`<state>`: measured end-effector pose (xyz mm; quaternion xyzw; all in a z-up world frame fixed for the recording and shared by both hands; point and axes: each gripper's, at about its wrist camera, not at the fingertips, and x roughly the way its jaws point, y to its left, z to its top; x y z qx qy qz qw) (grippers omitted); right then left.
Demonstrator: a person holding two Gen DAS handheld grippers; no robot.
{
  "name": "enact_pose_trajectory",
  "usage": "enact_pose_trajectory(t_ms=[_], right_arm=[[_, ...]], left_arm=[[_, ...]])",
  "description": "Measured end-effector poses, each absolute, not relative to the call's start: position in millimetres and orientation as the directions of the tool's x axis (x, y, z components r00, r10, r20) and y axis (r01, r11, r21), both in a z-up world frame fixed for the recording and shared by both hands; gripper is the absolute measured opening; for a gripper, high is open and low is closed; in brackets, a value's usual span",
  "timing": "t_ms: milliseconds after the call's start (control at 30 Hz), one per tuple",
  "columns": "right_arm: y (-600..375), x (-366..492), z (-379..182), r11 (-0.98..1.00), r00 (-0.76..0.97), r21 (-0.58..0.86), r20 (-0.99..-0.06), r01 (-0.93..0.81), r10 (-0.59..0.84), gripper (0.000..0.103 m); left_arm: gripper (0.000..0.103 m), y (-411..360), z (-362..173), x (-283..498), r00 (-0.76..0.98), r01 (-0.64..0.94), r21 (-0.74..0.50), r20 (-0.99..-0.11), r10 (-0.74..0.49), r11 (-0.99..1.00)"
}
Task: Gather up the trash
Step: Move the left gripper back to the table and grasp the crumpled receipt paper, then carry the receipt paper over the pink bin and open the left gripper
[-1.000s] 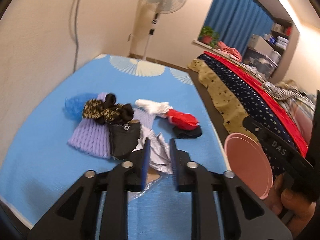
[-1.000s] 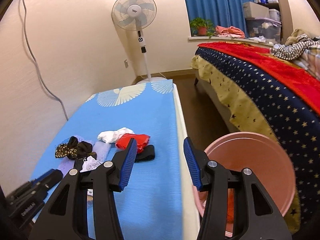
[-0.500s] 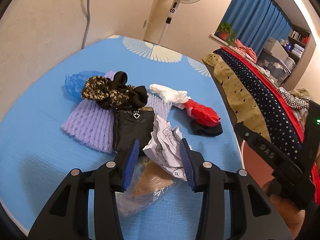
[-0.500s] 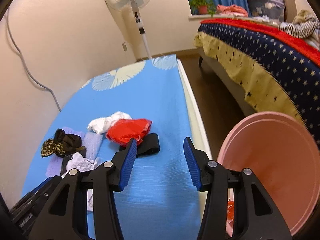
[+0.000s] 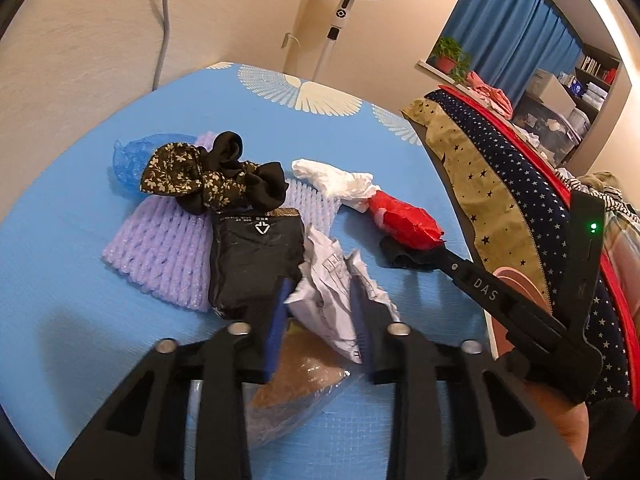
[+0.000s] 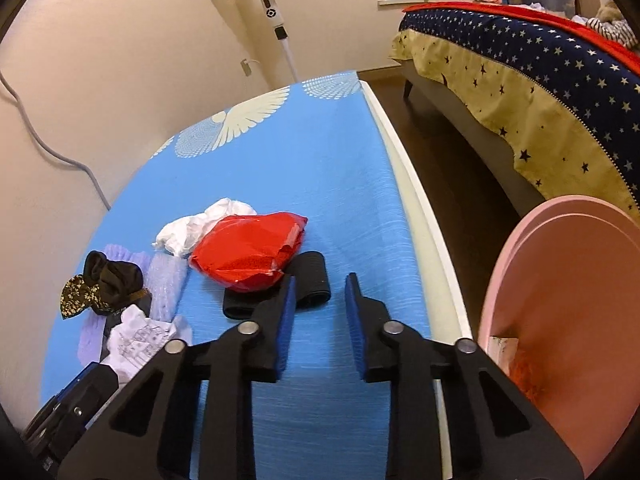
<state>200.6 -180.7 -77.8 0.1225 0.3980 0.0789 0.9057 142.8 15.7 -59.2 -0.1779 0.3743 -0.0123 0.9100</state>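
the crumpled white printed paper ball (image 5: 336, 296), lower centre of the left view, sits clenched in the left gripper (image 5: 320, 320), whose jaws have just closed. the right gripper (image 6: 320, 312) hangs empty, jaws narrowed, near the red plastic wrapper (image 6: 248, 252). the pink bin (image 6: 568, 320) at right holds little; most trash remains.

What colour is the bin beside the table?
The bin is pink; the right wrist view shows it best.

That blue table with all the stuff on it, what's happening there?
A person is tidying up trash with a grabber in each hand. The left gripper has just been closing around a crumpled white paper lying between its fingers. The right gripper has been closing too, with nothing between its fingers, beside a red wrapper. A pink bin waits next to the table.
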Motion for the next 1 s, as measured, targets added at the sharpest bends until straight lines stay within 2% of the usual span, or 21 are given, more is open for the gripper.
enact_pose_trajectory(t_ms=[33,100,167,1000], right_arm=[[-179,201,-78,0.956,0.667,0.287,-0.702,-0.054,0.248,0.016],[-176,200,-77,0.956,0.666,0.284,-0.7,-0.068,0.255,0.012],[-176,198,-76,0.956,0.668,0.283,-0.698,-0.073,0.258,0.009],[-201,119,-6,0.98,0.77,0.173,-0.611,-0.095,0.182,0.007]], left_arm=[[0.018,16,-59,143,0.72,-0.109,-0.34,-0.675,-0.162,0.934],[0.014,16,-59,143,0.719,-0.103,-0.35,-0.673,-0.173,0.931],[0.004,15,-58,143,0.721,-0.095,-0.35,-0.669,-0.178,0.932],[0.003,9,-9,120,0.816,-0.035,-0.291,-0.561,-0.14,0.956]])
